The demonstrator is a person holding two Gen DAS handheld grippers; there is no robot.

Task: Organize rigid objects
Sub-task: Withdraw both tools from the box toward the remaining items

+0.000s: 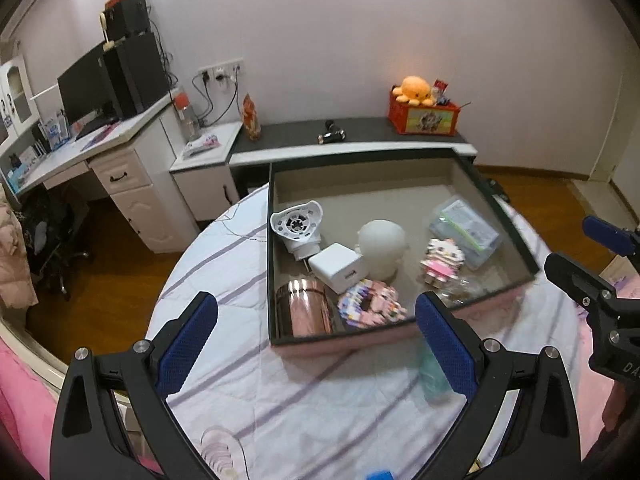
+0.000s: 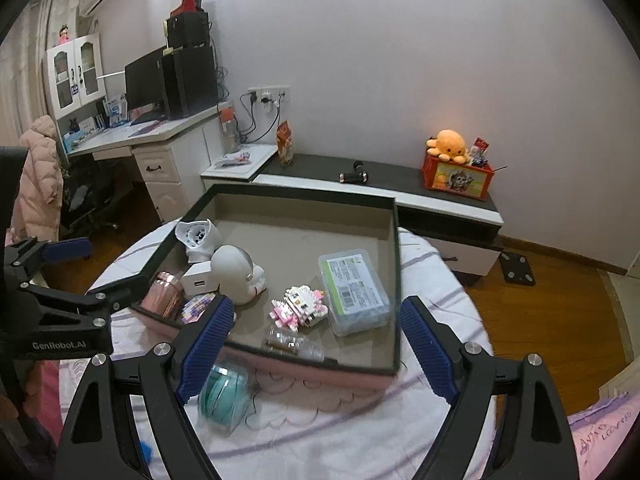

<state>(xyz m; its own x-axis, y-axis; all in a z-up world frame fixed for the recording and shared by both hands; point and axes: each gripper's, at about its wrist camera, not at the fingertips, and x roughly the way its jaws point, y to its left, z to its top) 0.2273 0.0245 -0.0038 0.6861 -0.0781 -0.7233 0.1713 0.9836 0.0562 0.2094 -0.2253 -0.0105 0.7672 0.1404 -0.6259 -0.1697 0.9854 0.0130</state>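
The teal jar (image 2: 228, 398) lies on the bed (image 2: 340, 440), just outside the near edge of the tray (image 2: 396, 280), not yet inside with the other things. It is right by the left pad of the right claw (image 2: 316, 344), so that claw is nearer. The left claw (image 1: 316, 344) is farther. Both claws are wide apart and hold nothing.

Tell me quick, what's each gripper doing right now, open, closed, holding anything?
Left gripper: open, holding nothing, above the bed in front of the box.
Right gripper: open, holding nothing, over the box's near edge.
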